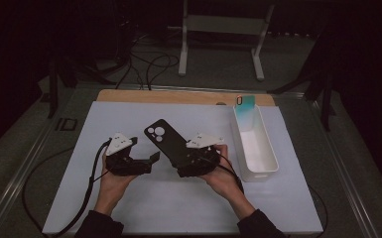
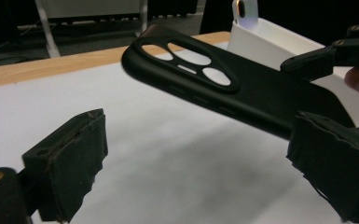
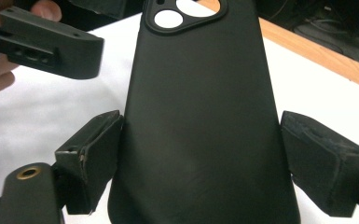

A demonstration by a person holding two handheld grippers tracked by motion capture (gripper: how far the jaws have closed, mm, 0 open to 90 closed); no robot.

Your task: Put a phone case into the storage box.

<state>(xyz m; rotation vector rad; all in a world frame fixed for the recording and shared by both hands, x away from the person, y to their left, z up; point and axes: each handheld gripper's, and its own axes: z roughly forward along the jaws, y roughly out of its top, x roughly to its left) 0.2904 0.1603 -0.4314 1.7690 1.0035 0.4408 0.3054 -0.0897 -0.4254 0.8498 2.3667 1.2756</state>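
Our right tool [image 1: 191, 157] grips the black phone case [image 1: 167, 141]; left tool [image 1: 146, 161] gapes empty beside it; white bin [image 1: 265, 171] awaits.

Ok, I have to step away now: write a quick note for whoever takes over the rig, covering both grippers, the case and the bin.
Right gripper: jaws shut across the sides of the black phone case, near its plain end; the case is held tilted above the white mat, camera cutout up and away.
Left gripper: jaws open, nothing between them, beside the case and apart from it.
White bin: on the right side of the mat, with a phone leaning at its far end.
Done: case lifted off the mat.
Left, probably: bring case and phone together; the phone has not been touched.
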